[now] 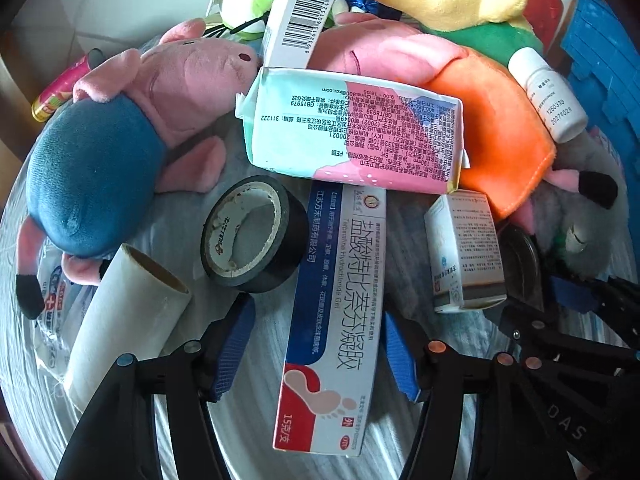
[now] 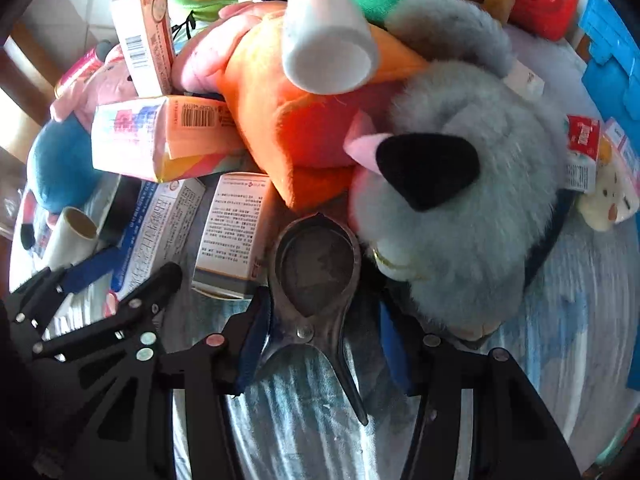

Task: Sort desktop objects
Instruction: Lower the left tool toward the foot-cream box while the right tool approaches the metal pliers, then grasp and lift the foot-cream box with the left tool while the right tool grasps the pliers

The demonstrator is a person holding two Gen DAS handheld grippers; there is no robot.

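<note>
Clutter covers the table (image 1: pixel 248 420). Left tongs (image 1: pixel 316 350) stand spread astride the long ointment box (image 1: pixel 336 320), near its foot-print end; closing on it looks next. Right tongs (image 2: pixel 324 340) stand spread about a metal clip (image 2: pixel 316 276), below the grey plush (image 2: pixel 460 208). Only the left view shows the black tape roll (image 1: pixel 252 232) beside that box.

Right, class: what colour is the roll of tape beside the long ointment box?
Black roll of tape, with a white inner core; clearest in the left wrist view.

White tiled wall (image 1: pixel 120 4) behind the cluttered table.
</note>
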